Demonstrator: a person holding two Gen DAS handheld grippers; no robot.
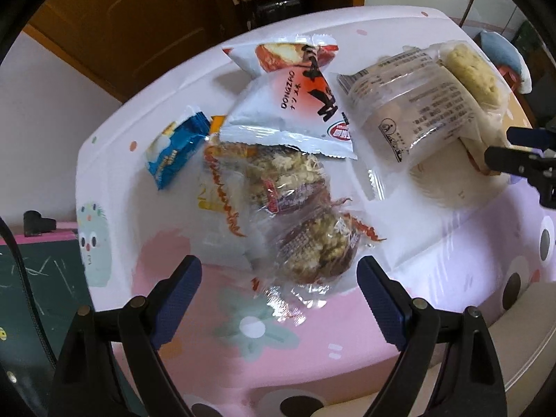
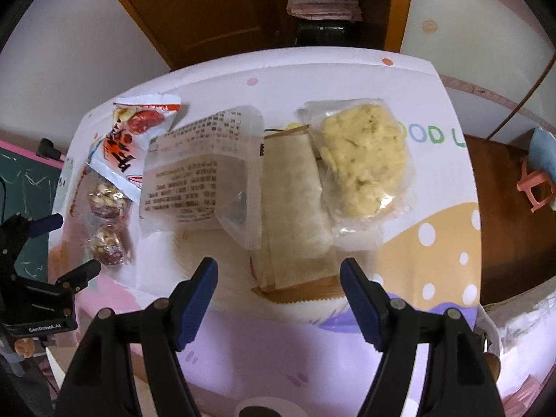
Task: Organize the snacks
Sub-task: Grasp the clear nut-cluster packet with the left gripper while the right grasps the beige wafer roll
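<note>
**Both claws wide and empty over the snack spread**

The left gripper [image 1: 278,299] stood with its jaws spread wide and held nothing. Straight ahead of it, between the lines of its blue pads [image 1: 180,299] and just beyond their tips, lay a clear bag of nut-and-date sweets [image 1: 305,236], apart from both fingers. Farther out past that bag sat a white and red pouch [image 1: 295,107], its lower edge overlapping the clear bag. Ahead and to the left of the claw lay a small blue packet [image 1: 173,149]. Ahead and to the right rested a frosted white wrapper with printed text [image 1: 410,111], and beyond that a clear pack of pale yellow pastry [image 1: 469,69].

The right gripper [image 2: 279,299] was likewise wide open and empty. A tan paper-wrapped bar [image 2: 295,208] lay directly ahead of it, its near end between the two finger lines but touching neither. The frosted wrapper [image 2: 198,170] sat ahead and left, the yellow pastry pack [image 2: 365,170] ahead and right. Far left of this claw lay the date sweets [image 2: 106,219] and the red pouch [image 2: 128,139].

All snacks lay on a pastel cartoon-print tablecloth [image 1: 312,340].
</note>
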